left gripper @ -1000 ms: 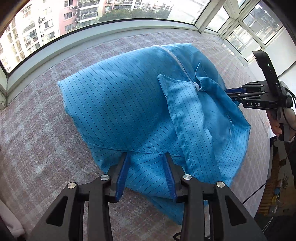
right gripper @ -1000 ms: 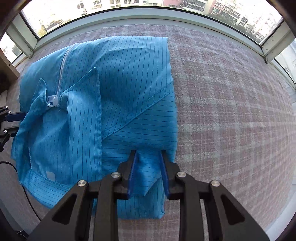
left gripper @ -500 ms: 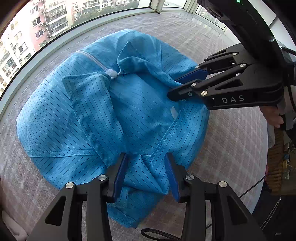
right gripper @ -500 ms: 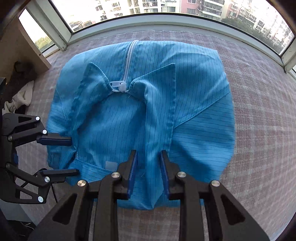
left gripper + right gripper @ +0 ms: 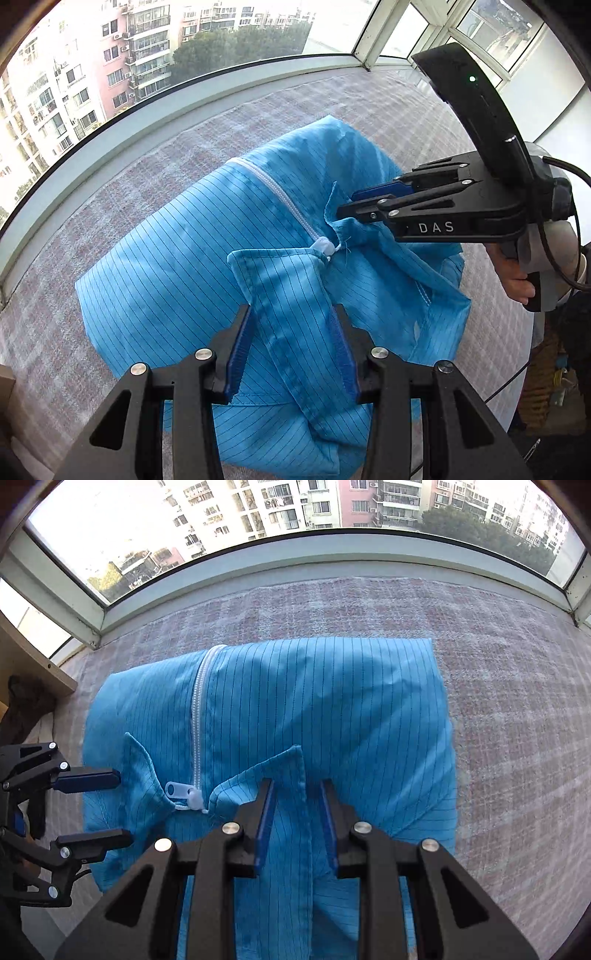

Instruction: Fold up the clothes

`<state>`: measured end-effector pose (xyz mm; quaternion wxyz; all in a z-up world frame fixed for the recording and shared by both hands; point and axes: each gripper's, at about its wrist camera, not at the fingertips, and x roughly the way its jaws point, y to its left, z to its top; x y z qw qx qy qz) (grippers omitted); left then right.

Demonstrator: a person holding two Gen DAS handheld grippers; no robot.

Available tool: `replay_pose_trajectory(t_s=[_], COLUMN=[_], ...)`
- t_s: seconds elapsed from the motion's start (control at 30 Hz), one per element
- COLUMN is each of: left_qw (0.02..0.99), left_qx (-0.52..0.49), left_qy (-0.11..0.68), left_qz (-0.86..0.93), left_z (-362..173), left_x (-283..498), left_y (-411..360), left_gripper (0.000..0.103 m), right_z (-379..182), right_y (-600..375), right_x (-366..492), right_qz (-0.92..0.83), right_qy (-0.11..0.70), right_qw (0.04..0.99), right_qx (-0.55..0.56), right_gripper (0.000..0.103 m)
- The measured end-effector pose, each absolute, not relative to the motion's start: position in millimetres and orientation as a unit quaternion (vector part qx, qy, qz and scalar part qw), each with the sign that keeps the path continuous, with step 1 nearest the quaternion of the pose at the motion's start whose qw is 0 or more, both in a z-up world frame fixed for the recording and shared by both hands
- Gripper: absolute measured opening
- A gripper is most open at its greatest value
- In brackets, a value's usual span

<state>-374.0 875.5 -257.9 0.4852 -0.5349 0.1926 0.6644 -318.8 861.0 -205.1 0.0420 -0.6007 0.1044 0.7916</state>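
Blue pinstriped jacket [image 5: 314, 709] lies half-folded on the table [image 5: 517, 664], collar near its zipper pull [image 5: 184, 792] raised for folding. Left claw [image 5: 291, 350] and right claw [image 5: 295, 823], each part-open, straddle collar cloth; whether either actually grips it cannot be told.

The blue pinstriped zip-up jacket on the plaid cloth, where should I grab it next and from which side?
Take the blue pinstriped zip-up jacket by its raised collar flaps beside the white zipper pull, coming down from above. The flaps stand up off the flat body, so they offer a free edge; the left tongs and right tongs already straddle one each.
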Motion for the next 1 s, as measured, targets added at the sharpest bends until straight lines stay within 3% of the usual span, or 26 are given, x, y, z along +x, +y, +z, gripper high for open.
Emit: replay_pose_trajectory(t_s=[0.2,0.37,0.5,0.6,0.67,0.73,0.77,0.83,0.87,1.0], left_qw=[0.531,0.557,0.565,0.575,0.564,0.551,0.544,0.536,0.532,0.562], left_qx=[-0.525,-0.53,-0.462,-0.423,-0.405,-0.398,-0.397,-0.398,-0.399,-0.416], left_qy=[0.18,0.188,0.303,0.369,0.406,0.429,0.436,0.434,0.432,0.404], left_qz=[0.641,0.611,0.613,0.596,0.594,0.595,0.597,0.605,0.609,0.59], left_z=[-240.8,-237.4,-232.5,-234.1,-241.3,-250.8,-254.3,-255.8,-256.6,-248.4], left_x=[-336.5,-292.5,-245.8,-222.3,-215.6,-214.9,-215.8,-220.0,-222.0,-220.5], left_y=[840.1,832.0,844.9,855.1,864.6,874.0,877.7,880.6,882.1,873.0], left_gripper=[0.04,0.04,0.04,0.041,0.041,0.041,0.04,0.023,0.019,0.018], right_z=[-167.9,-175.9,-166.6,-153.2,-154.4,-166.2,-173.8,-189.5,-193.7,-191.3], right_y=[846.5,825.3,808.3,801.2,809.4,825.3,833.2,841.0,843.7,836.2], right_x=[-254.3,-202.4,-178.0,-165.3,-172.3,-180.8,-184.5,-192.5,-195.5,-198.7], right_qz=[0.822,0.815,0.797,0.802,0.787,0.759,0.742,0.727,0.729,0.751], right_qy=[0.098,0.132,0.148,0.087,0.128,0.207,0.242,0.27,0.273,0.196], right_qw=[0.031,-0.01,-0.058,-0.021,-0.045,-0.059,-0.059,-0.047,-0.03,0.013], right_qx=[-0.56,-0.565,-0.583,-0.591,-0.602,-0.614,-0.623,-0.629,-0.627,-0.63], right_gripper=[0.024,0.024,0.025,0.03,0.039,0.039,0.039,0.039,0.039,0.036])
